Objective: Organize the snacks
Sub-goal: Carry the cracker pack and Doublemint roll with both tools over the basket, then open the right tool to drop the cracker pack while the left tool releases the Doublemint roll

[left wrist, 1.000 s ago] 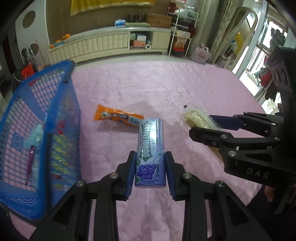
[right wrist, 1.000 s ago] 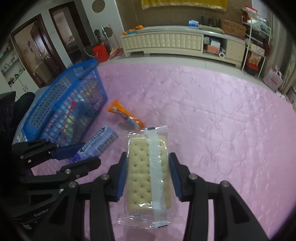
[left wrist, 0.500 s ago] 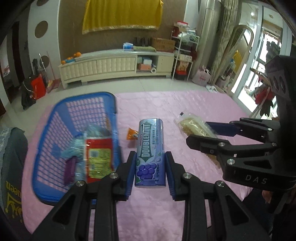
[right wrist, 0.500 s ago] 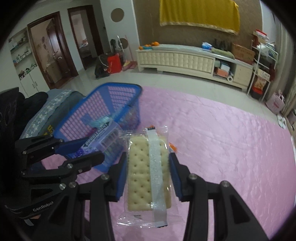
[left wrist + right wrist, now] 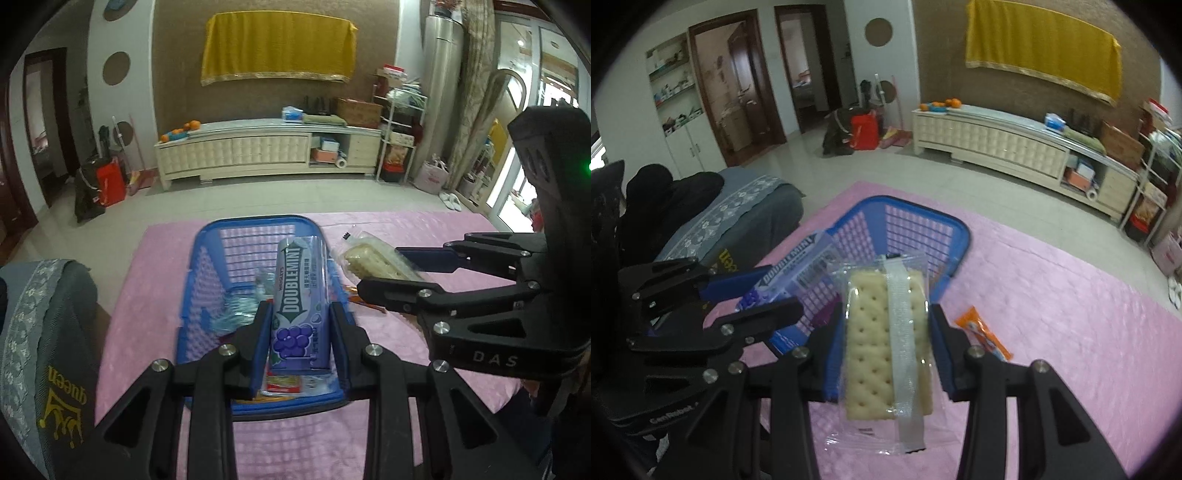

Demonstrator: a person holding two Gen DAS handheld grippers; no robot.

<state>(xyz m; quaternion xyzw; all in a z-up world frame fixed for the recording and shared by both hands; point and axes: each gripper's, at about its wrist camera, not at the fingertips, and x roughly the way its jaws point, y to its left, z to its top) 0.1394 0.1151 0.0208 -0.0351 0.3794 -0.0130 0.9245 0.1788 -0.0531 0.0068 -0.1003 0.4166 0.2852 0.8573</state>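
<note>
Two grippers I steer, left gripper [image 5: 300,334] clamping the Doublemint pack [image 5: 300,306] over the blue basket [image 5: 207,236], right gripper [image 5: 886,350] clamping the cracker packet [image 5: 886,343] beside it.

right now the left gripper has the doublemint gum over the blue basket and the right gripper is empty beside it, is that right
Not quite. The right gripper is not empty: it is shut on the cracker packet, as the right wrist view shows. The rest holds: the left gripper has the Doublemint gum over the blue basket.
</note>
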